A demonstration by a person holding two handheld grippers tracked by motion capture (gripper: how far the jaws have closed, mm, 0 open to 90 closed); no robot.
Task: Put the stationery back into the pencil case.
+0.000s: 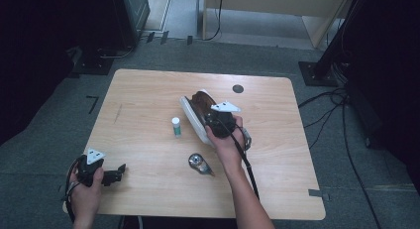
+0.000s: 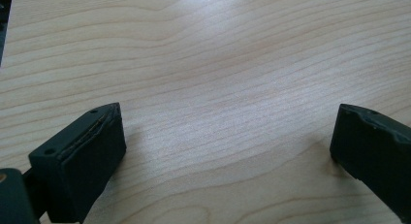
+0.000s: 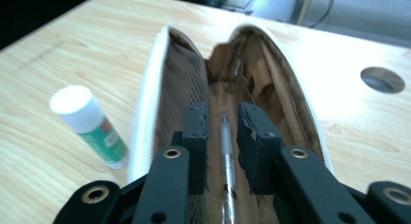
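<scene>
Your right tongs [image 3: 222, 132] sit over the open white pencil case [image 3: 145, 117], near the counter's [image 1: 148, 90] centre, slightly toward 3 o'clock. Their jaws stand narrow, and a slim silver pen [image 3: 226, 156] lies between the pads inside the brown lining; a thin gap shows on each side, so they are not pressing it. A glue stick [image 1: 176, 126] stands just beside the case at its 9 o'clock, and a small shiny object [image 1: 197, 162] lies at its 6 o'clock. Your left tongs [image 1: 115, 174] rest wide apart near the counter's 7 o'clock corner, with only bare wood between the jaws.

High view: overhead, facing forward and down on the whole tabletop [image 1: 148, 90]. Gripper views sit close, low over it. Right gripper view shares the pencil case [image 3: 271, 88] and glue stick [image 3: 89, 124] with the high view.
</scene>
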